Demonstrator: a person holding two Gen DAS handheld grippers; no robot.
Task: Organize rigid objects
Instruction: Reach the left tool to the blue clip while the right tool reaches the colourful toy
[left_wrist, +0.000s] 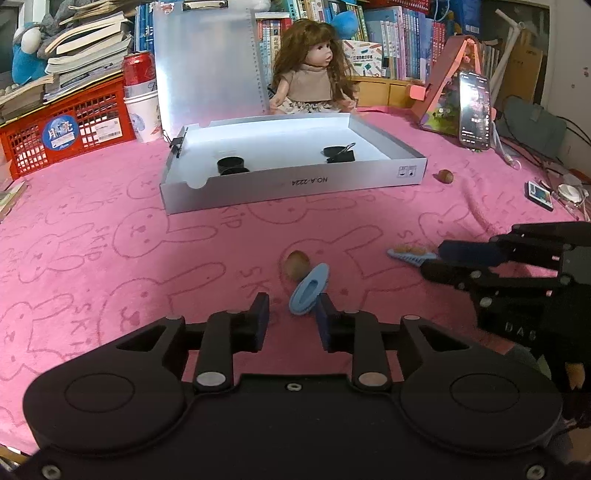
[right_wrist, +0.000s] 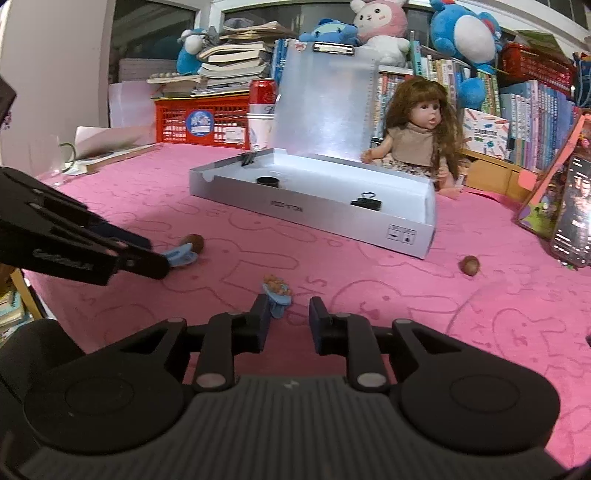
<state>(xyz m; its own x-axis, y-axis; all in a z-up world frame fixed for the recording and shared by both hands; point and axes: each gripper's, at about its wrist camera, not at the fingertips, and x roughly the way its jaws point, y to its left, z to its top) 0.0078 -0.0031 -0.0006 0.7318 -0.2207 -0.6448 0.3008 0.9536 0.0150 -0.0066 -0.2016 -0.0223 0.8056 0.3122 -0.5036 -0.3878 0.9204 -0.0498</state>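
Observation:
In the left wrist view my left gripper (left_wrist: 291, 314) stands open. A plain blue clip (left_wrist: 309, 290) leans against the tip of its right finger, and a brown nut (left_wrist: 297, 264) lies just beyond. My right gripper (left_wrist: 434, 260) comes in from the right, with a blue clip topped with brown beads (left_wrist: 409, 253) at its tips. In the right wrist view my right gripper (right_wrist: 288, 314) is open. The beaded clip (right_wrist: 277, 291) rests on the cloth beside its left fingertip, not pressed between the pads. My left gripper (right_wrist: 159, 256) is at the left, by the plain clip (right_wrist: 181, 256).
An open white box (left_wrist: 295, 184) sits on the pink bunny cloth, holding black caps (left_wrist: 231, 164) and a binder clip (right_wrist: 366, 202). A second nut (left_wrist: 446, 176) lies right of the box. A doll (left_wrist: 312, 77), red crate (left_wrist: 70, 125), can, phone (left_wrist: 475, 110) and books line the back.

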